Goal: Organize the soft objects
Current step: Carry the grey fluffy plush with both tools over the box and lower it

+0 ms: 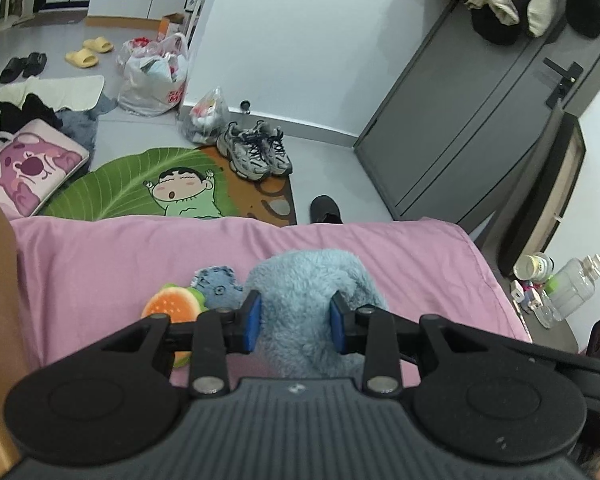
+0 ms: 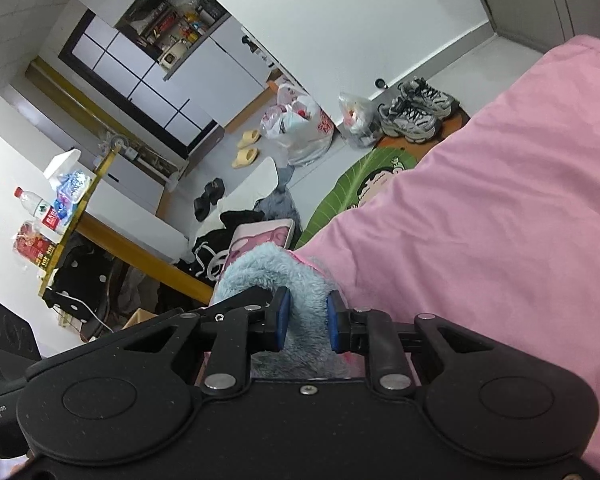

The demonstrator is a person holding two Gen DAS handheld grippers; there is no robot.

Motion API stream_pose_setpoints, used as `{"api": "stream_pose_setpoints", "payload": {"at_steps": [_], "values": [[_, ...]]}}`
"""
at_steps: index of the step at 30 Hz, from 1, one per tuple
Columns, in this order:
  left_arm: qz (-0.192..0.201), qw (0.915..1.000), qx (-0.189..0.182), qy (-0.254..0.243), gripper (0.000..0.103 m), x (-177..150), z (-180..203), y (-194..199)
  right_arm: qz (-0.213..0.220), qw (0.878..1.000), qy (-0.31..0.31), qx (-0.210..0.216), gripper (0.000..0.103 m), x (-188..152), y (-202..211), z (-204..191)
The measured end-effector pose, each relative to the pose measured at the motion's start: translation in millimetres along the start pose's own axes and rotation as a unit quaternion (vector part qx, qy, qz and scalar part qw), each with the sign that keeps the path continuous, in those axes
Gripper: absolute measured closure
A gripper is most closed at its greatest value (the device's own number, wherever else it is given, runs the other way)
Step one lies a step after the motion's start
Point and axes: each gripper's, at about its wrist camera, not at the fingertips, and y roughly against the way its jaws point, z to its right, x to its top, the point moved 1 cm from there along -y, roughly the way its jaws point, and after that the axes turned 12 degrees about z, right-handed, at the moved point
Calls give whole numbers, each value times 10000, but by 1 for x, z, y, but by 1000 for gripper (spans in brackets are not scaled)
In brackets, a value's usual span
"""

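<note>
Fluffy light blue plush over the pink bed sheet, pinched between the blue pads of the left hand-held gripper, its other part squeezed in the right hand-held gripper, small blue toy and burger plush just beside on the left.

Grey sneakers on cartoon floor mat, yellow slippers, plastic bags

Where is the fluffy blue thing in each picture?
Left wrist view: fluffy blue thing at bottom centre, pinched in the left gripper.
Right wrist view: it sits bottom centre, pinched in the right gripper.
Shared landmark: grey sneakers on the floor.
</note>
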Motion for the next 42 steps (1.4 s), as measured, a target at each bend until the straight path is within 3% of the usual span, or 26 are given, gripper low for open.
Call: {"api": "stream_pose_setpoints", "payload": {"at_steps": [20, 42], "values": [[466, 9981, -26, -413, 70, 8, 25, 93, 324, 9979, 189, 535, 83, -3, 54, -42], [848, 9952, 335, -359, 70, 24, -29, 156, 156, 9883, 1002, 1137, 83, -31, 41, -115]]}}
